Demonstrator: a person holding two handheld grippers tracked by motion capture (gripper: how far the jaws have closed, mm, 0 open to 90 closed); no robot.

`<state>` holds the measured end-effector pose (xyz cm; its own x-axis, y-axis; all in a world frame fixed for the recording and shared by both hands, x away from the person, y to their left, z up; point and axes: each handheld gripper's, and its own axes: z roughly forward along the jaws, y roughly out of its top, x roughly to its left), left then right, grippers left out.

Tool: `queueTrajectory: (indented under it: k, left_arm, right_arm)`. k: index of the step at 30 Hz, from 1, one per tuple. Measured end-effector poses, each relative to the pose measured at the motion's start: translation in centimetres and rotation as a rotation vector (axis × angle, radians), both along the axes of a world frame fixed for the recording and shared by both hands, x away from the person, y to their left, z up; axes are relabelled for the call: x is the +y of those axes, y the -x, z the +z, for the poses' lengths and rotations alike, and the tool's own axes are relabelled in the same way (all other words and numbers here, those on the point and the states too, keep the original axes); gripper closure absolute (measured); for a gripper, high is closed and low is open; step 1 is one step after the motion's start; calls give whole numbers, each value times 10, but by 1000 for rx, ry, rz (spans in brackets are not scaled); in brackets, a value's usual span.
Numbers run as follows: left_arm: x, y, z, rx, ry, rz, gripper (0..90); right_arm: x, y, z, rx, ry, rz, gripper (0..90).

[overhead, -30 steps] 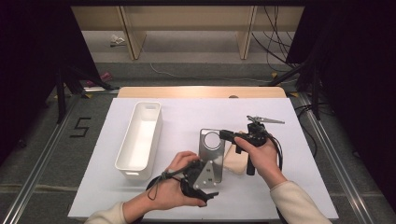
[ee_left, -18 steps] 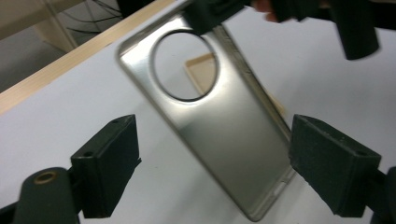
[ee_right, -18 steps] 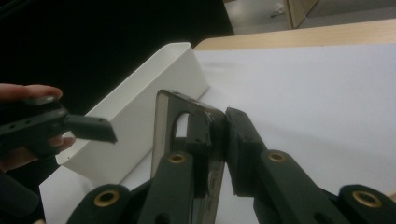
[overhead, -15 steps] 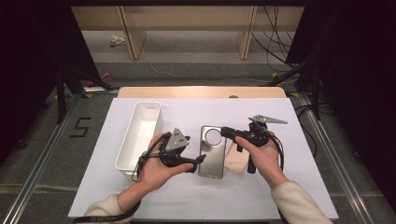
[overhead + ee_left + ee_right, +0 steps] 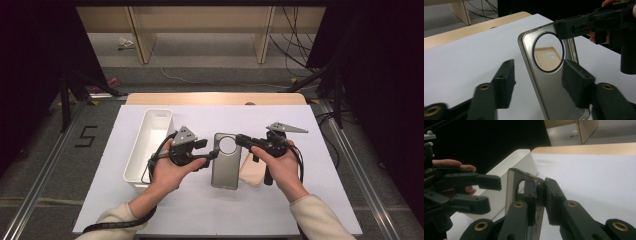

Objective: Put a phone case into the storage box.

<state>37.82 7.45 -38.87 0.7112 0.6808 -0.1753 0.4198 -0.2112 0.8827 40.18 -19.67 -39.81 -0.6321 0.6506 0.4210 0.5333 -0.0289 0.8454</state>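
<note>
White sheet covers the desk [image 5: 300, 200], dark room around it, with a white bin [image 5: 150, 145] on the left. Left tool [image 5: 209, 155] sits spread open beside the grey phone case [image 5: 225, 167]. Right tool [image 5: 240, 140] pinches its top edge, a tan case [image 5: 252, 172] alongside.

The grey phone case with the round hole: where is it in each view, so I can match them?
High view: grey phone case at table centre, between both tools.
Left gripper view: centre-right, running to the bottom edge.
Right gripper view: edge-on at centre, clamped in the right tool.
Shared landmark: the case's round hole.
</note>
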Motion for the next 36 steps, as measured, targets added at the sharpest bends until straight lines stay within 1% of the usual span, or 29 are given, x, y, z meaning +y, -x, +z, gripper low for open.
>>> queueTrajectory:
  k: [4, 7, 8, 9, 13, 16, 19, 21, 24, 28, 31, 33, 36]
  left_arm:
    - [-1, -7, 1, 19, 9, 26, 500]
    - [-2, -13, 1, 45, 35, 43, 533]
    - [-2, -14, 1, 49, 34, 42, 544]
    - [-3, -15, 1, 54, 44, 44, 556]
    - [-5, -19, 1, 75, 59, 55, 610]
    - [-4, -20, 1, 83, 72, 66, 658]
    - [-3, -20, 1, 89, 77, 66, 712]
    - [-3, -20, 1, 87, 78, 63, 749]
    - [-2, -19, 1, 77, 68, 71, 770]
    - [-1, -18, 2, 80, 86, 83, 818]
    - [0, -18, 3, 68, 88, 91, 832]
    - [1, -17, 5, 49, 74, 87, 836]
    - [0, -16, 6, 38, 70, 96, 839]
  right_arm:
    - [2, 1, 0, -10, 9, 6, 809]
    - [4, 2, 0, -18, 17, 10, 809]
    - [5, 2, 0, -19, 16, 13, 809]
    - [5, 2, 1, -18, 17, 13, 809]
    - [7, 3, 1, -28, 20, 19, 809]
    - [7, 3, 1, -33, 21, 22, 809]
    - [7, 3, 2, -34, 19, 25, 809]
    - [8, 3, 2, -37, 19, 29, 809]
    - [9, 4, 2, -38, 23, 33, 809]
    - [8, 3, 2, -47, 29, 33, 809]
    - [9, 4, 2, -52, 37, 35, 809]
    - [10, 4, 1, -54, 45, 39, 809]
    - [10, 4, 2, -58, 48, 41, 808]
